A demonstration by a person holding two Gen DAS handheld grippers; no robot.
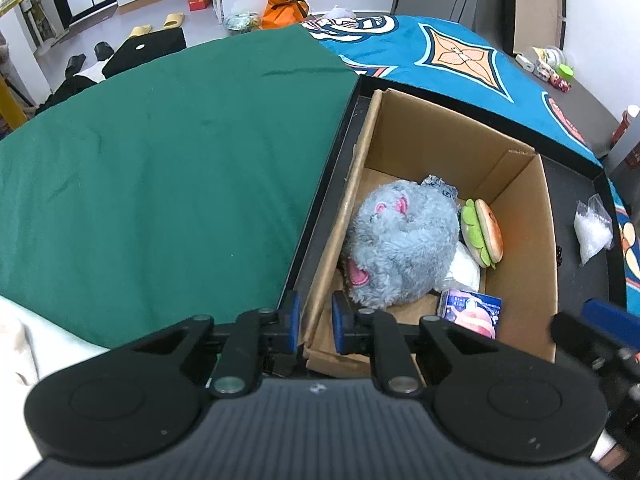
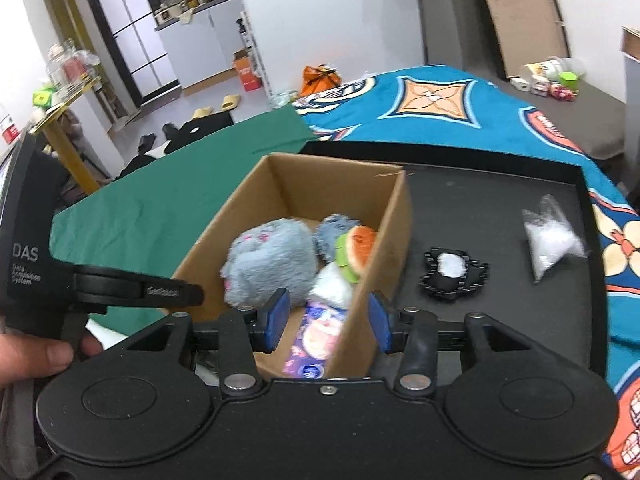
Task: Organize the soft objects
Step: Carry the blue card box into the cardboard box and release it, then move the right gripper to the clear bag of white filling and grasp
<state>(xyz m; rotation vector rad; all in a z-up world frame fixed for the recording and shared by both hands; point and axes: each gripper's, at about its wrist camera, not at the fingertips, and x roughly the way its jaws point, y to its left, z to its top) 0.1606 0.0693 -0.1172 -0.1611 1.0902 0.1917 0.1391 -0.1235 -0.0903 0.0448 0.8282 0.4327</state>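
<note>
Box (image 1: 516, 240) holding grey plush (image 1: 400, 248), burger toy (image 1: 482, 232), perhaps packets.

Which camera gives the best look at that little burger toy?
The left wrist view: the burger toy stands sharp against the cardboard box wall, bun and lettuce clear. The right wrist view shows it blurred and smaller.

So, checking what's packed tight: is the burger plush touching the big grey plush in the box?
Touching. The right wrist view shows the burger plush pressed against the grey plush with no gap.

green cloth (image 1: 160, 184) next to a teal patterned blanket (image 1: 460, 60); orange bag (image 1: 285, 8) and yellow slippers (image 1: 174, 21) on the floor
</note>
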